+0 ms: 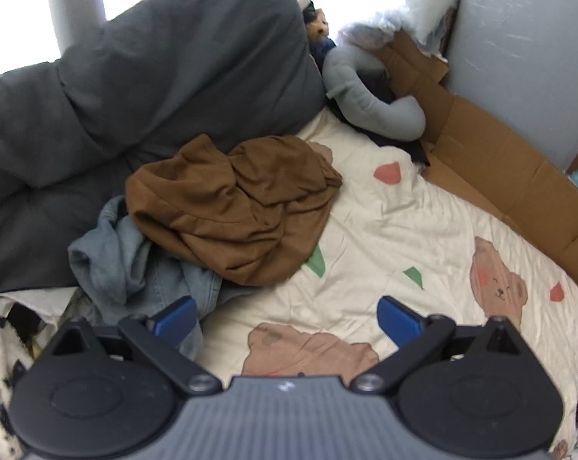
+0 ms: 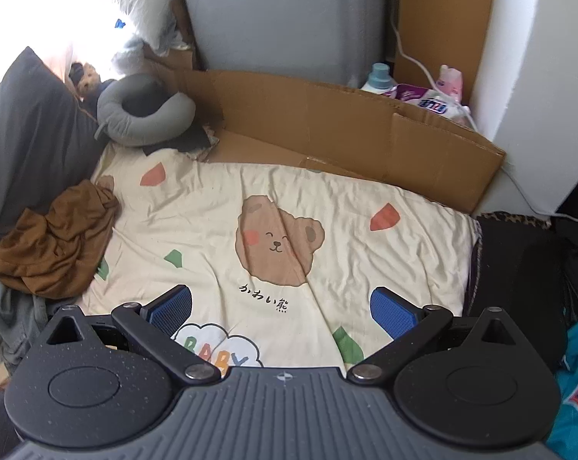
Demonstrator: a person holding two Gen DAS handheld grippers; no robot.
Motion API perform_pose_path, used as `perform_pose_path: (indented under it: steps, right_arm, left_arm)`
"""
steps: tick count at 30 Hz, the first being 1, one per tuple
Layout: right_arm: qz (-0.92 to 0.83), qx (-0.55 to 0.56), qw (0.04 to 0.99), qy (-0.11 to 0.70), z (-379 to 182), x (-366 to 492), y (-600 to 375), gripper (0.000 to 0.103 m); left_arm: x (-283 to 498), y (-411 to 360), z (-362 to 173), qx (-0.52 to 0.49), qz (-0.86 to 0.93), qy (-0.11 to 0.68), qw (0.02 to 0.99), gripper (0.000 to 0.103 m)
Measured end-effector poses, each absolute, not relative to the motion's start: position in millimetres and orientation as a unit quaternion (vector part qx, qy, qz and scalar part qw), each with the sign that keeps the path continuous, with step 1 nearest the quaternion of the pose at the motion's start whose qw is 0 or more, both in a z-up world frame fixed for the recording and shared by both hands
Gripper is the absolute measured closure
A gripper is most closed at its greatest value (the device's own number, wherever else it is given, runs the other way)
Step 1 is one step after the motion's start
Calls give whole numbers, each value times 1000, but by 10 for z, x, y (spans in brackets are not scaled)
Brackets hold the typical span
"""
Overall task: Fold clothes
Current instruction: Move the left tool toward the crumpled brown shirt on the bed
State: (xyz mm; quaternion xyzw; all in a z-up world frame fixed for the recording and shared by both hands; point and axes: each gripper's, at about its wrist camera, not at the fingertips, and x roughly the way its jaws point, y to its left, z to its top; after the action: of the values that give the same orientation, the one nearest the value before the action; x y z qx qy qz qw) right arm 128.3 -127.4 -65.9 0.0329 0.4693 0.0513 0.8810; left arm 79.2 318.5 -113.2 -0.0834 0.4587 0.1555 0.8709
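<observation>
A crumpled brown garment [image 1: 235, 207] lies on the cream bear-print blanket [image 1: 423, 230], partly over a blue denim garment [image 1: 135, 264]. My left gripper [image 1: 287, 320] is open and empty, just in front of the denim, above the blanket. In the right wrist view the brown garment [image 2: 55, 245] lies at the far left, with the denim [image 2: 13, 318] below it. My right gripper [image 2: 281, 310] is open and empty over the blanket [image 2: 365, 260], well right of the clothes.
A dark grey duvet [image 1: 135, 88] is heaped behind the clothes. A grey neck pillow [image 2: 143, 115] and flattened cardboard [image 2: 346, 134] lie at the back. A grey panel [image 2: 281, 15] stands behind. Dark cloth [image 2: 519, 268] and a teal item [image 2: 576, 383] lie at the right.
</observation>
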Motion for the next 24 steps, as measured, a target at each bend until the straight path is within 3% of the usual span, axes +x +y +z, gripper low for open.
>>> perform_pose_path:
  steps: [12,24]
  right_arm:
    - [142,38,864,481,-1057,1722,-1088,1]
    - [216,1,836,505,-1480,2028,-791,1]
  left_arm:
    - [1045,3398,-1484,-74,189,454,867,12]
    - [1157,3590,-1846,-104,191,423,880,5]
